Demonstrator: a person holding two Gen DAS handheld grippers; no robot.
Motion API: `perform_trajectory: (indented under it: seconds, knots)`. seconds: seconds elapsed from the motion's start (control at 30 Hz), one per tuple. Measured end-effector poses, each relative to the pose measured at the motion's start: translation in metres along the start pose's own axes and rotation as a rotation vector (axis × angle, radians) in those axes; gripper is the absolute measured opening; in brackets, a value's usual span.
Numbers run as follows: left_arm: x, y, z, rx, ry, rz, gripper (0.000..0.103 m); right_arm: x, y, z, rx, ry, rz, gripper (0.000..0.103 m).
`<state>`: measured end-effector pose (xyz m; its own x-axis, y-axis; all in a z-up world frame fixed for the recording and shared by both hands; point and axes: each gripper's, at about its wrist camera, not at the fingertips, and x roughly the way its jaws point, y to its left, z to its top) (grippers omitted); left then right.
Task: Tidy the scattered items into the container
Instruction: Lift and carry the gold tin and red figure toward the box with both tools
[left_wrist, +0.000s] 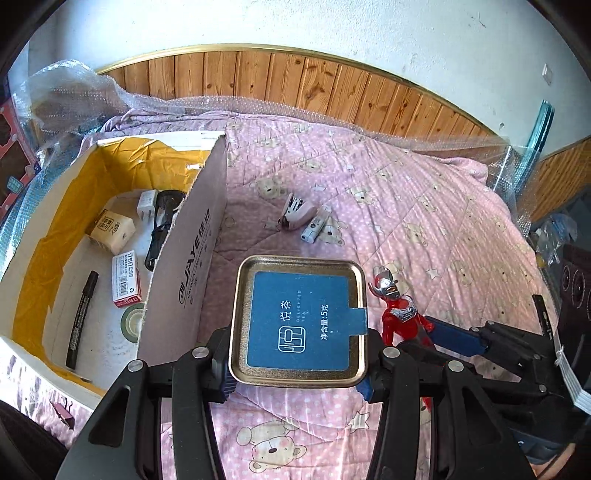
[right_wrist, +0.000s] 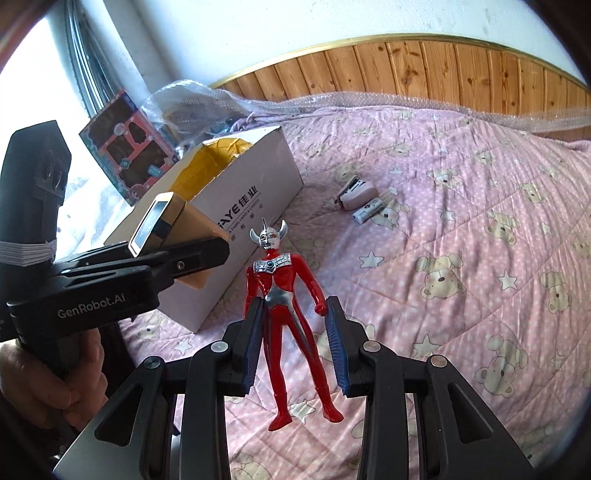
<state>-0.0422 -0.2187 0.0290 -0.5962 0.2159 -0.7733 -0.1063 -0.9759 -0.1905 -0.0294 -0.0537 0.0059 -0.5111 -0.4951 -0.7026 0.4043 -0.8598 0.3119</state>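
The left gripper (left_wrist: 299, 363) clamps one gold tea tin (left_wrist: 300, 320) just right of the one cardboard box (left_wrist: 192, 251). The right gripper (right_wrist: 295, 343) is open, its pads on either side of one red figure (right_wrist: 290, 317) lying on the pink quilt (right_wrist: 461, 258). Two small items remain out: a stapler (left_wrist: 295, 212) and a white tube (left_wrist: 316, 223) beside it. Inside the box lie seven things, among them one marker (left_wrist: 82, 317)
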Motion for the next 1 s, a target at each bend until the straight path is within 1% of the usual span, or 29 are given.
perform_trajectory:
  seconds: [0.13,0.4,0.6,0.83,1.0]
  knots:
    - [-0.016,0.008,0.003,-0.021,-0.030,-0.031,0.050,-0.009,0.017,0.003,-0.014,-0.023,-0.017,0.035]
    - [-0.030,0.032,0.004,-0.092,-0.060,-0.086,0.050,-0.024,0.035,0.000,0.043,-0.033,0.000,0.035]
    - [-0.035,0.056,0.003,-0.153,-0.071,-0.119,0.050,-0.031,0.057,0.012,0.030,-0.050,-0.001,0.035]
    - [-0.044,0.084,0.005,-0.205,-0.100,-0.154,0.050,-0.027,0.088,0.026,-0.008,-0.046,-0.003,0.035]
    - [-0.050,0.100,0.003,-0.222,-0.120,-0.158,0.050,-0.018,0.104,0.032,-0.027,-0.029,-0.005,0.035]
